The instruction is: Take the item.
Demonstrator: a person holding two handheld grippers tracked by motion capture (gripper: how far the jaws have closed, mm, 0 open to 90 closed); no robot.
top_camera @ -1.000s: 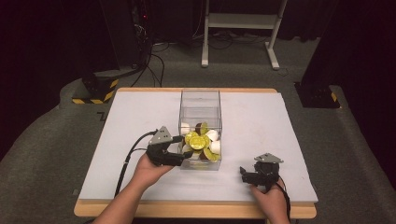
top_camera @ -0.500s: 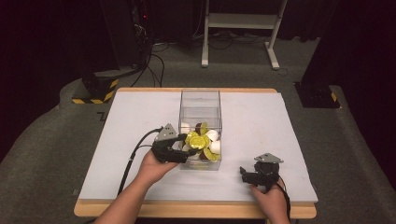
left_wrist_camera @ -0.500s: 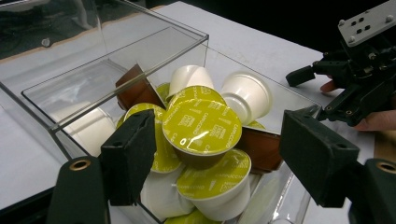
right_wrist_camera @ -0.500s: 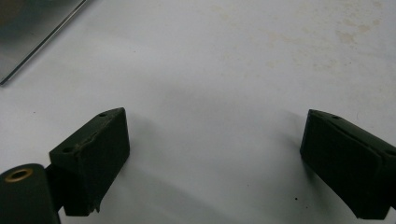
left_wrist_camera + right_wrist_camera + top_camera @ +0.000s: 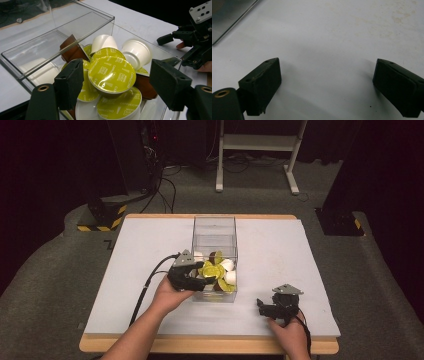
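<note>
high view: left gripper [image 5: 207, 282] at near end of clear box [image 5: 214, 227], likely lining up a pick; right gripper [image 5: 266, 306] parked on table [image 5: 310, 270] | left gripper view: jaws wide, straddling top yellow-lidded capsule [image 5: 112, 72], nothing held; box holds yellow, white, brown capsules | right gripper view: jaws wide, empty, over bare table
</note>
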